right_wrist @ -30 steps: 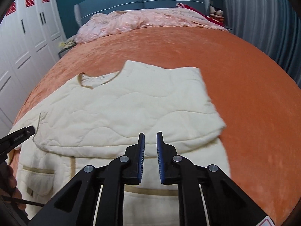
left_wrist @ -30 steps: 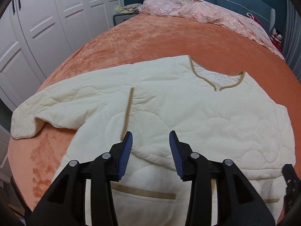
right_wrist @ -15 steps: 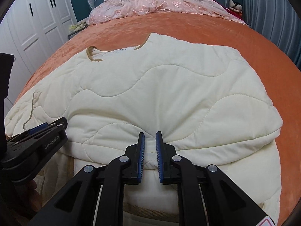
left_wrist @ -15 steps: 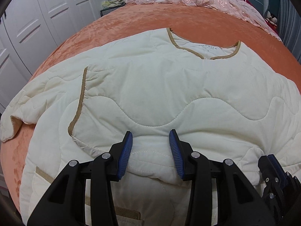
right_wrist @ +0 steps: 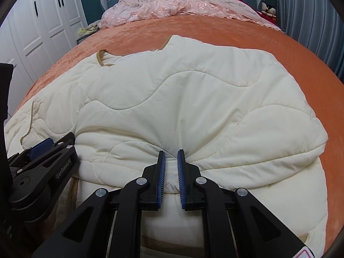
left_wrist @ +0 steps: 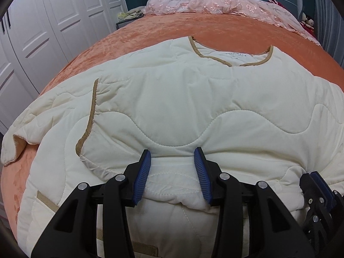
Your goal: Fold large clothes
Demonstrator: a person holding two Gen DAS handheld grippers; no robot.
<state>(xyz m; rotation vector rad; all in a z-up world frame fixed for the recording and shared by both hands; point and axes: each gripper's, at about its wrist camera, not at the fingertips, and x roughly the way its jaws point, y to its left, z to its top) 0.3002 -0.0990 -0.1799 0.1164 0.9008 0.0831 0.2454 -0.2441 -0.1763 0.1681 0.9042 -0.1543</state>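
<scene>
A cream quilted jacket point(left_wrist: 176, 99) lies spread on the orange bed point(left_wrist: 150, 30), neckline toward the headboard and tan trim showing along the collar and one front edge. Its near part is doubled over, leaving a thick folded edge closest to the cameras.

The left tongs point(left_wrist: 172, 157) sit at that folded edge, jaws partly apart, with a bunched ridge of the fabric between the blue pads point(left_wrist: 143, 172). The cloth puckers toward them, so they seem to grip the fold — though how firmly the pads press is hard to judge. The right tongs point(right_wrist: 171, 157) are nearly closed, with only a narrow gap, and the quilting gathers in tight creases at their tips; they pinch the same folded edge further along. In each wrist view the other tongs show at the frame's side, low on the jacket beside the fold.

One sleeve point(left_wrist: 19, 142) trails off to the left onto the bed. A pink lacy cover point(right_wrist: 176, 5) is heaped at the head of the bed — well apart from the jacket. White wardrobe doors point(left_wrist: 43, 28) stand along the left.
</scene>
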